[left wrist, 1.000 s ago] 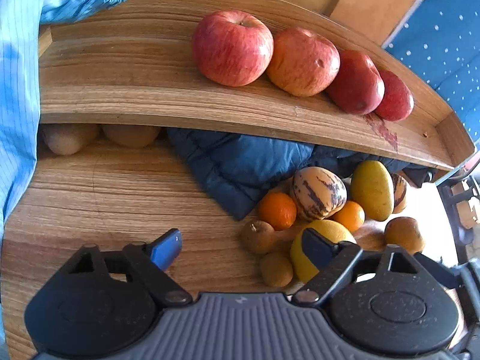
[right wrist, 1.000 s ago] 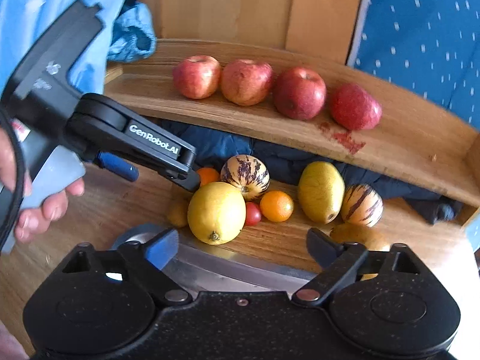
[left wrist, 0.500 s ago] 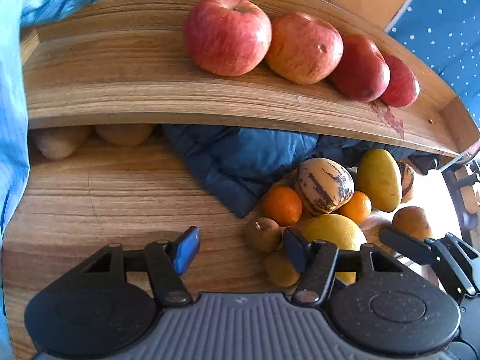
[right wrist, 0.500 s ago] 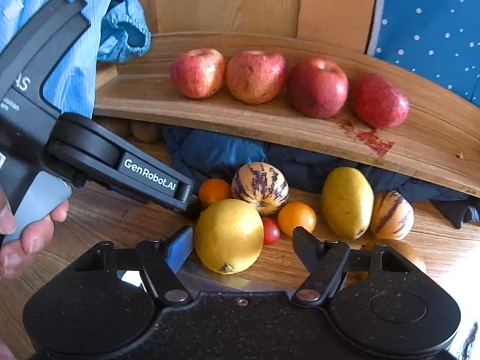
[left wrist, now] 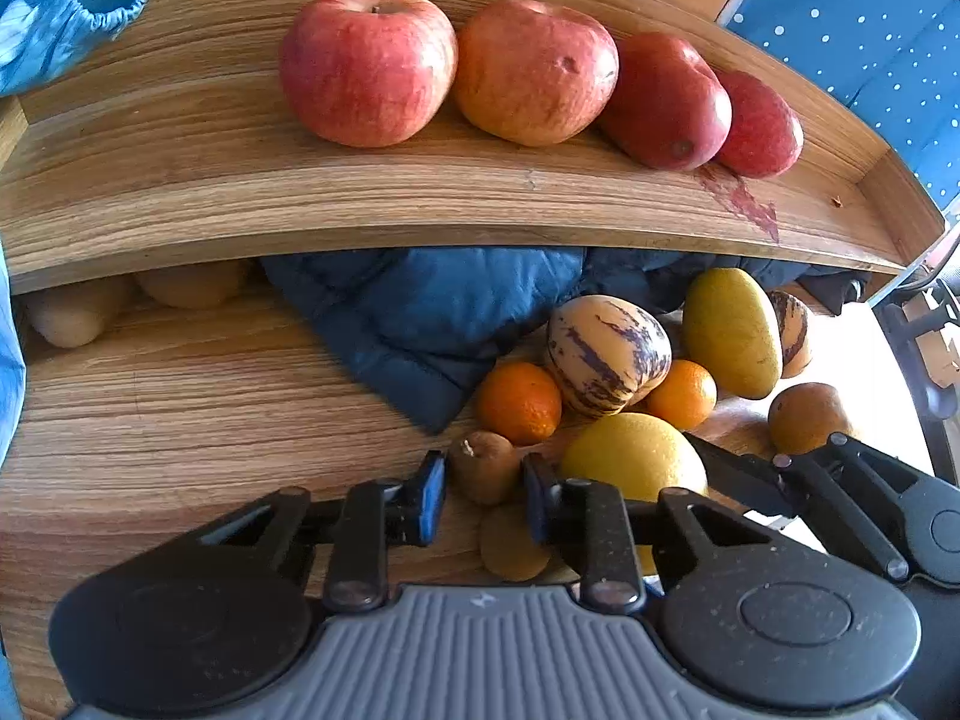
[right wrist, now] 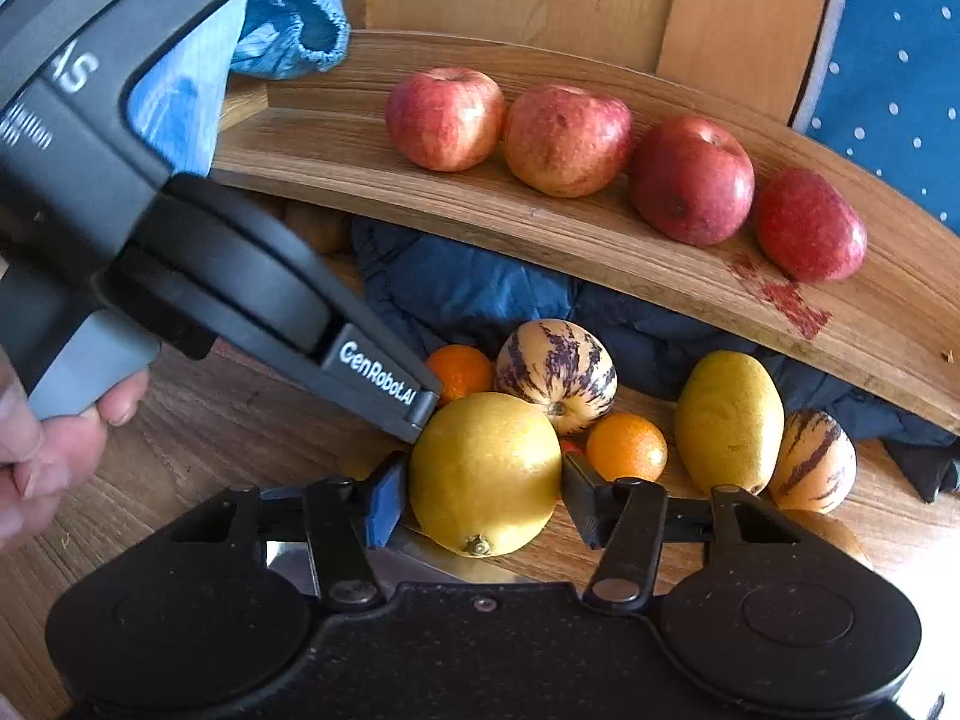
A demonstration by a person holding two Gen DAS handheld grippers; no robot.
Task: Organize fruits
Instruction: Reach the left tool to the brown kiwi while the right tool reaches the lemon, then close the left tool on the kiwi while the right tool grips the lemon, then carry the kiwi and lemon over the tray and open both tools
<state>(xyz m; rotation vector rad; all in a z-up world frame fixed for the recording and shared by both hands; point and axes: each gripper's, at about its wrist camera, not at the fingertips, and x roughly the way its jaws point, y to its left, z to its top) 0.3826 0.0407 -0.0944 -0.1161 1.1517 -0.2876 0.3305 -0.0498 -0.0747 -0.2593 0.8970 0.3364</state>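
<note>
A small brown kiwi (left wrist: 485,467) lies on the wooden table, and my left gripper (left wrist: 485,498) has closed in around it, one pad at each side. A second kiwi (left wrist: 515,547) sits just below, nearer the camera. My right gripper (right wrist: 485,507) is shut on a big yellow lemon (right wrist: 485,474), its fingers pressing both flanks. In the right wrist view the left gripper's tip (right wrist: 420,414) reaches in beside the lemon and hides the kiwi. Several red apples (left wrist: 367,63) stand in a row on the upper shelf (left wrist: 420,204).
Behind the lemon are two oranges (left wrist: 519,402), a striped melon (left wrist: 606,354), a yellow-green mango (left wrist: 732,330) and another striped melon (right wrist: 810,462). A blue jacket (left wrist: 432,312) lies under the shelf. Pale round fruits (left wrist: 72,315) sit far left. A hand (right wrist: 36,456) holds the left gripper.
Both grippers went from wide open to closed: the left narrowed around the kiwi, the right moved in and closed onto the lemon.
</note>
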